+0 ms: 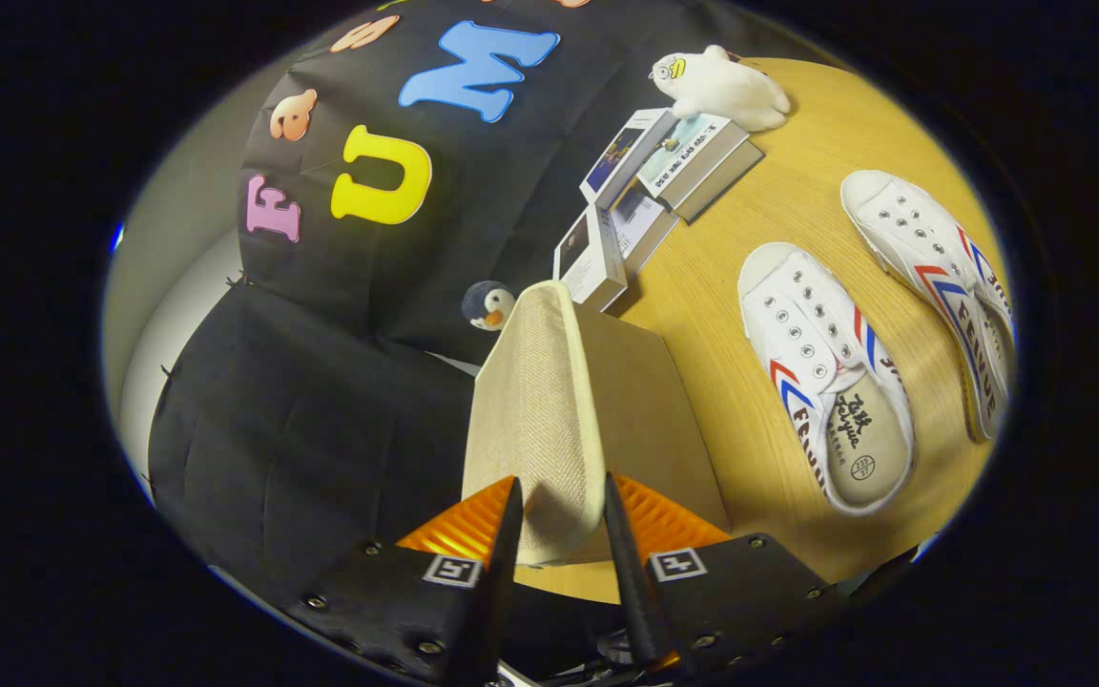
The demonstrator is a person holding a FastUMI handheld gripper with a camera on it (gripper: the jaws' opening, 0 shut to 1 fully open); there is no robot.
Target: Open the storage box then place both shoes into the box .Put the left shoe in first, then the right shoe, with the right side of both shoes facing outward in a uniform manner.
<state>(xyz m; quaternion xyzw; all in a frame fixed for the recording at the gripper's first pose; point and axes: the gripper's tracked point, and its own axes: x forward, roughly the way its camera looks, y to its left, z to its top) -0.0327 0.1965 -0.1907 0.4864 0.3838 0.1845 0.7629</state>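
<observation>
Your gripper (pixel 559 515) has both fingers pressed on the edge of the beige box lid (pixel 535 410), low in the middle of the picture. To the right, two white shoes (pixel 826 382) (pixel 931 277) lie side by side on the wooden table (pixel 778 210). At the upper right are some books (pixel 664 181) and a white plush toy (pixel 721 88). A small penguin toy (pixel 487 305) peeks out behind the lid.

wall: black cloth (pixel 321 401) | furniture: light wooden table (pixel 778 219) | beyond cloth: pale wall (pixel 177 210)
</observation>
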